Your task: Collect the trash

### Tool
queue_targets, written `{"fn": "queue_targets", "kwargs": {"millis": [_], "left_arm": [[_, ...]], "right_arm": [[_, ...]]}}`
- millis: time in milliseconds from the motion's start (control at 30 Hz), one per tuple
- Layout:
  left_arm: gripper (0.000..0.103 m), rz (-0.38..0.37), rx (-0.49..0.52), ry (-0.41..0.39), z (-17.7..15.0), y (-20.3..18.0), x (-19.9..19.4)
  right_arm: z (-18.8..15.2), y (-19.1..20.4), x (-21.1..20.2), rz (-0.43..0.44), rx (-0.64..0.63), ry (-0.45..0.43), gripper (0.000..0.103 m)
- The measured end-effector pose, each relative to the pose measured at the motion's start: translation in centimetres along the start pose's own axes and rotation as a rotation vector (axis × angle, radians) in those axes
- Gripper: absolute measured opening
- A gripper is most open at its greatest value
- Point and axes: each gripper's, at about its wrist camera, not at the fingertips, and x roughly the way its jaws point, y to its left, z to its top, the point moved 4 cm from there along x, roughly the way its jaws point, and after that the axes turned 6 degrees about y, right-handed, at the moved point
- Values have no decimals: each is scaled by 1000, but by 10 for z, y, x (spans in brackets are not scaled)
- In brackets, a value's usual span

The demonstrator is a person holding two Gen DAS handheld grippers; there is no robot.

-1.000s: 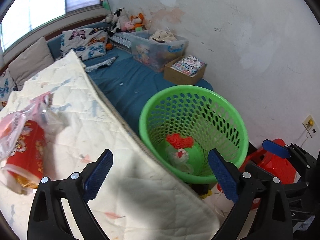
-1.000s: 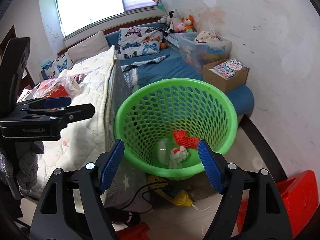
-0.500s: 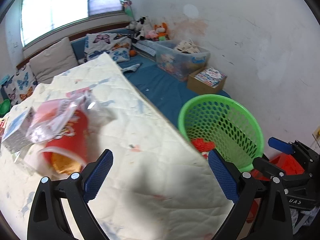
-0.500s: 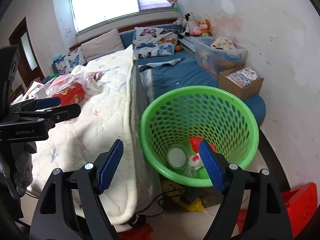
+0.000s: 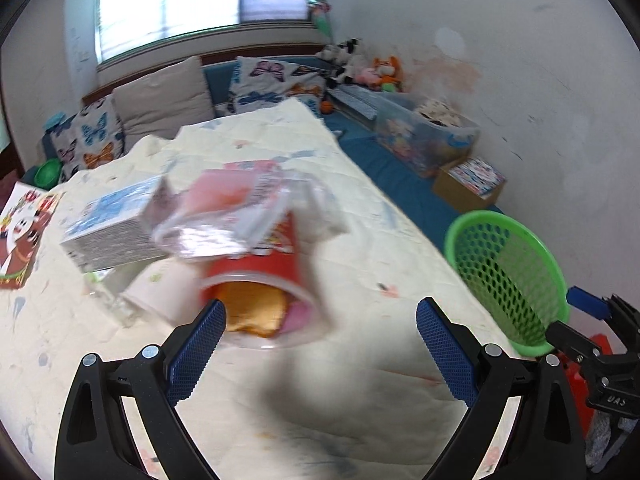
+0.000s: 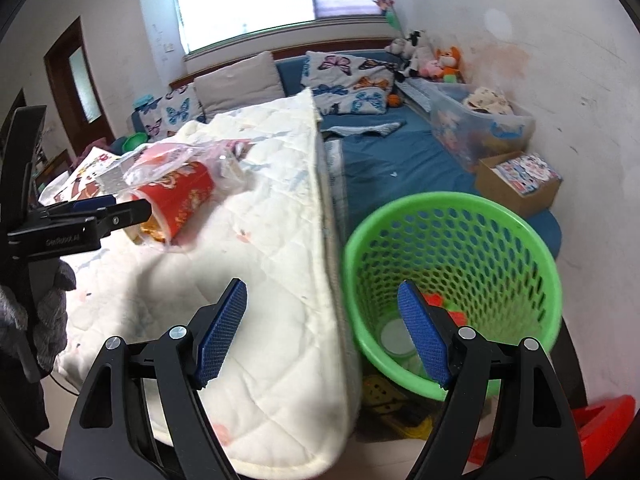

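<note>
red cup (image 5: 256,264) on quilt (image 5: 360,248), L gripper (image 5: 320,344) jaws wide

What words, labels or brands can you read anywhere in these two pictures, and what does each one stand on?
"UAS": partly seen lettering on the right claw body in the left wrist view.
Grey embossed brand on the left claw arm in the right wrist view: too blurred to read.
Print on the red cup, the white carton and the boxed booklets: too blurred or small to read.
</note>
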Motion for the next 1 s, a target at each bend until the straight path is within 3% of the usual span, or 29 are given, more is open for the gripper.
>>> {"fn": "queue_targets", "kwargs": {"millis": [433,600,767,1000], "left_arm": [[93,119,-152,-33,-2,99,-28],[93,133,-196,-40,-4,125,-36],[93,141,-207,-37,-8,137,-37],[93,129,-219,-36,-8,147,-36]], "right_arm": [[60,81,29,179,-137,17,78],[83,105,44,188,-181,18,72],[96,105,74,157,-187,47,60],[112,106,119,151,-203,86,52]]}}
